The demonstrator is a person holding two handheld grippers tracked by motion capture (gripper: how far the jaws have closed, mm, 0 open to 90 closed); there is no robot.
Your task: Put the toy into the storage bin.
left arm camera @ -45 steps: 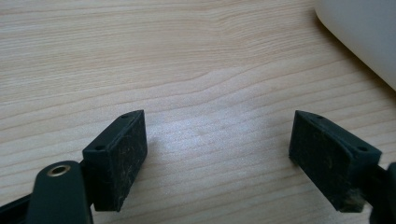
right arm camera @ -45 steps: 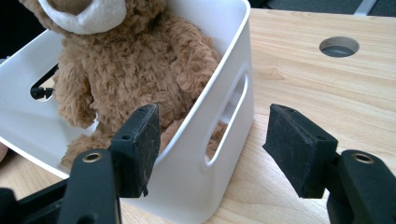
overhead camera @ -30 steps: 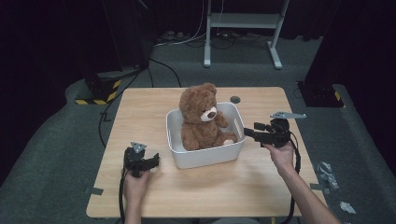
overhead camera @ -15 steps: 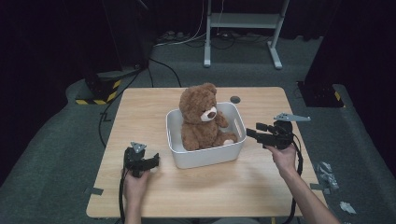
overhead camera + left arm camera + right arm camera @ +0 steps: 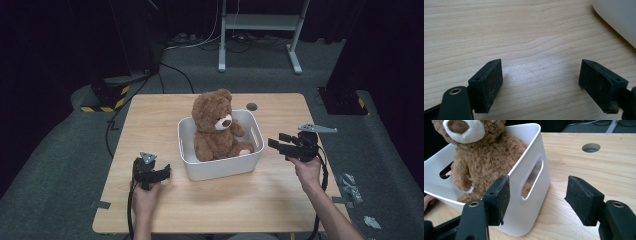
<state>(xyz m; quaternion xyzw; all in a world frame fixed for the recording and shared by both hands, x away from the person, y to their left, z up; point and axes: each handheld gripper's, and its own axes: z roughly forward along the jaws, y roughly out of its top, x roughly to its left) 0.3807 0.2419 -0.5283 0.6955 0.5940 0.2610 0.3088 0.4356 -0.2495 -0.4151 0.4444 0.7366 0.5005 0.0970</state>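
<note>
High view: brown plush teddy bear (image 5: 214,127) sits upright in white bin (image 5: 221,166) mid-table, fluffy fur, cream muzzle, head above the rim. Right gripper (image 5: 278,141) hovers just off the bin's right wall near the table's right edge, jaws spread, likely lined up on the handle slot (image 5: 533,178). Left gripper (image 5: 164,171) rests near the front-left, jaws spread, empty, seemingly parked.

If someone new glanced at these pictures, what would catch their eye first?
A brown teddy bear sits upright in a white bin at the middle of the wooden table. The right gripper, jaws open, hovers just off the bin's handle side; the left gripper rests open near the front corner.
</note>
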